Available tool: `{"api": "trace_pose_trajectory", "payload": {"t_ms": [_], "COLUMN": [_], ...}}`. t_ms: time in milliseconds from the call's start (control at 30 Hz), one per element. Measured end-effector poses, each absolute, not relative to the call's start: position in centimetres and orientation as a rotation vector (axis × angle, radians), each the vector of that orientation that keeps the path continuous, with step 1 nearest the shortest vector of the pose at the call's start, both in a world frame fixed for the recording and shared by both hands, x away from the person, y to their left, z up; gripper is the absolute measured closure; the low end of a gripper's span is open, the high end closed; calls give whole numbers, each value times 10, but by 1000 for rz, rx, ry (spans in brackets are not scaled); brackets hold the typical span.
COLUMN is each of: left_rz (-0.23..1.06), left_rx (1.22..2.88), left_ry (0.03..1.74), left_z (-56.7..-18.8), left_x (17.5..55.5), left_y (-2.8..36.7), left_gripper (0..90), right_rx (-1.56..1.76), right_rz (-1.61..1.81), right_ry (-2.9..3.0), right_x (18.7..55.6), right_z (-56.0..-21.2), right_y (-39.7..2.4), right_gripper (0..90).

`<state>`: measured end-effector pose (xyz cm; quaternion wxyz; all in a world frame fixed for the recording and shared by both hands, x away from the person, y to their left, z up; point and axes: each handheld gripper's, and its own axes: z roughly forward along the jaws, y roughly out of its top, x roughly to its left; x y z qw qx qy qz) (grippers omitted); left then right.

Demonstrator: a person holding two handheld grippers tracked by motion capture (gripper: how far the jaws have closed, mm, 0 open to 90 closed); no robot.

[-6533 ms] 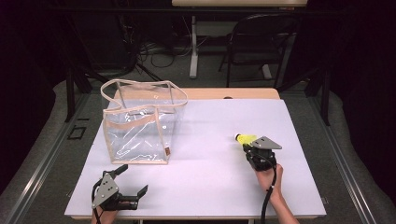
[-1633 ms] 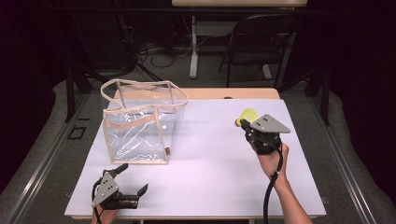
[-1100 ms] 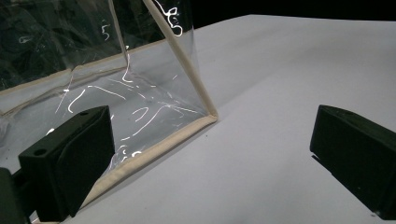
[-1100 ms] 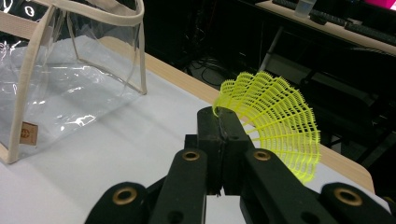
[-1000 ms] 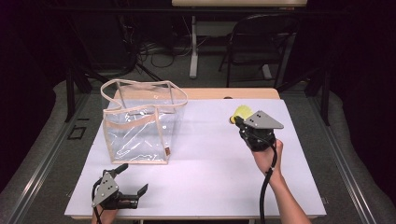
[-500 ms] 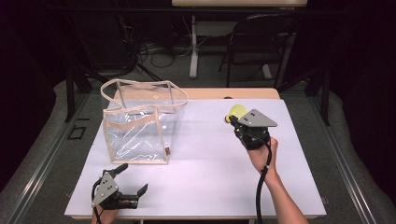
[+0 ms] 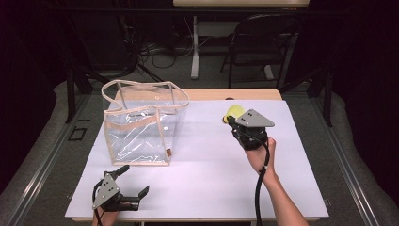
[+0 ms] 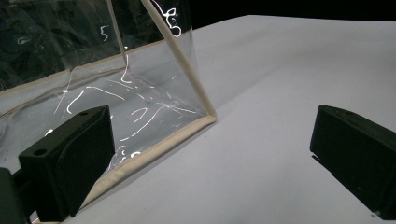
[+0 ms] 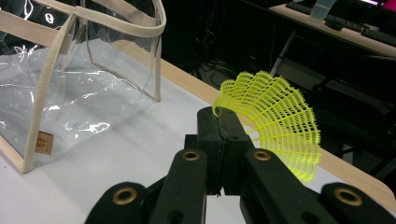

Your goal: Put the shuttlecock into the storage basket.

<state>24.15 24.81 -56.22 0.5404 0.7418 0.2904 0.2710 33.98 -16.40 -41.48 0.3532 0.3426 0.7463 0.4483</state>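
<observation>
The left gripper [image 7: 134, 181] rests low on the white table [image 7: 207, 179], near the front edge. Its jaws are spread wide and nothing is between them. In the left gripper view, the bottom corner of the clear bag [image 8: 140, 107] sits just ahead of it, close to one jaw.

The clear bag [image 7: 141, 127] stands upright on the left part of the table. Its top is open and its tan handles [image 7: 146, 89] loop over the opening. It looks empty.

To the right of the bag, the right gripper [image 7: 229, 120] is up in the air above the table. Its jaws are pressed together on the yellow birdie [image 9: 275, 116]. They pinch the edge of its net skirt, and the rest of the skirt fans out to one side. In the high view the yellow birdie [image 7: 234, 112] peeks out at the tip of the gripper, well apart from the bag.

The job now looks like dropping the birdie into the bag. To do it well, carry the birdie over the middle of the open top. Keep it higher than the handles so it does not bump them. Keep the pinch tight on the way. The bag is light and could tip, so the left gripper could hold its near edge. Let go only when the birdie is over the opening.
</observation>
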Motion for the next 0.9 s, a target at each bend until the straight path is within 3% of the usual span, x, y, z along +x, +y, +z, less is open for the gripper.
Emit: {"api": "trace_pose_trajectory", "payload": {"t_ms": [900], "left_rz": [644], "left_rx": [1764], "left_ry": [690], "left_z": [-562], "left_x": [241], "left_y": [248], "left_gripper": [1], "right_rx": [857], "right_rz": [1178], "right_ry": [1945], "right_x": [348], "right_z": [-411], "right_y": [-147], "right_gripper": [898]}}
